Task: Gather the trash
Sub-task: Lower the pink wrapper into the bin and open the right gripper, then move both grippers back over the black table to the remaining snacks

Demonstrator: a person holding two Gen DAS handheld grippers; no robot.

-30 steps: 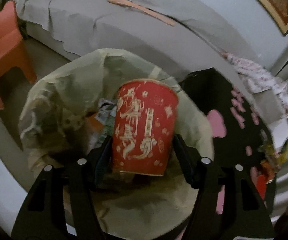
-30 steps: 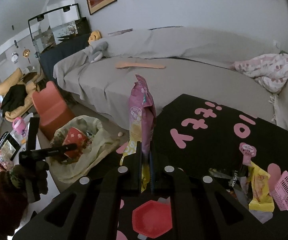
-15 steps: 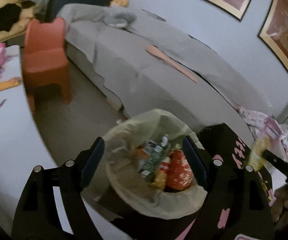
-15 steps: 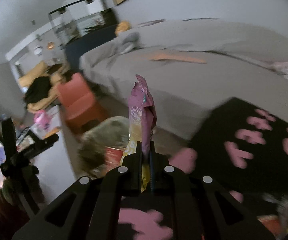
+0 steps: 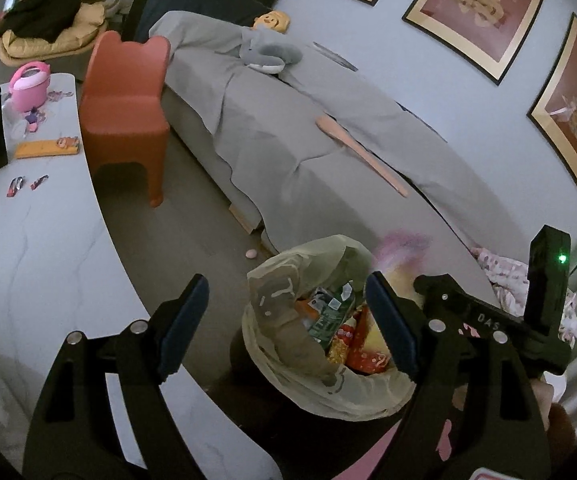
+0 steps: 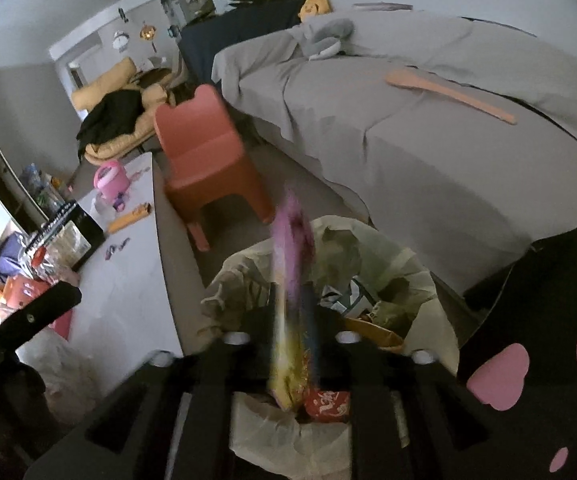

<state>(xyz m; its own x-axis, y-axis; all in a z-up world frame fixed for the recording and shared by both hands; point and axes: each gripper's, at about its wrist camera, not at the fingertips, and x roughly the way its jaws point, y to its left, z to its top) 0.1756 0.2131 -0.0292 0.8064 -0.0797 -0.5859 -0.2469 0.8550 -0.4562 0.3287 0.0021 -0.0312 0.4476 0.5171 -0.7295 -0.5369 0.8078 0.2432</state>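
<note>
Right wrist view: the right tongs [image 6: 288, 344] hang over the trash bag [image 6: 420, 276], their jaws opening, and a pink-and-yellow wrapper [image 6: 292, 304] stands blurred between them above the bag's mouth; whether the pads touch it I cannot tell. A red cup [image 6: 326, 402] lies in the bag below. In the left wrist view the left tongs [image 5: 288, 328] are spread wide and hold nothing, just above the same bag, which sits on the floor between the white surface [image 5: 28, 264] and the grey bed [image 5: 328, 168]. An orange chair [image 5: 124, 112] stands farther back.
</note>
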